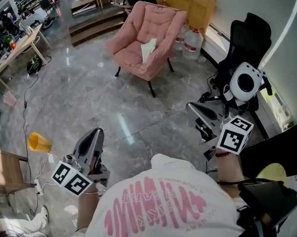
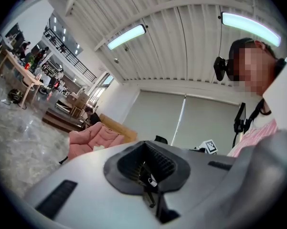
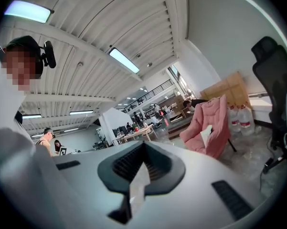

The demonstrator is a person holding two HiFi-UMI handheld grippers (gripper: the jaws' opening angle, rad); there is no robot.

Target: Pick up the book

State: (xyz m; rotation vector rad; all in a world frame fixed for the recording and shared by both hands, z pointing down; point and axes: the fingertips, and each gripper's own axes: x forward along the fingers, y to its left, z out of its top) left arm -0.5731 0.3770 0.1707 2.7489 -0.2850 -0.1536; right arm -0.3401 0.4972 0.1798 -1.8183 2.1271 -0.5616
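The book (image 1: 148,50) lies pale against the seat of a pink armchair (image 1: 155,21) across the room, propped a little toward the back cushion. Nothing is touching it. Behind the armchair stand two water bottles (image 1: 192,41), and a black office chair (image 1: 247,38) sits off to the right. A wide stretch of shiny grey floor (image 1: 89,98) separates the armchair from the person.

Both tools are held close to the person's body and point out level toward the armchair, well apart from it. The left gripper (image 1: 95,132) has its jaws pressed together with nothing between them. The right gripper (image 1: 191,106) is the same, closed tight and empty.

By my reckoning the job has barely begun. The walk across to the armchair, opening a jaw, closing it on the book and lifting it are all left to do.
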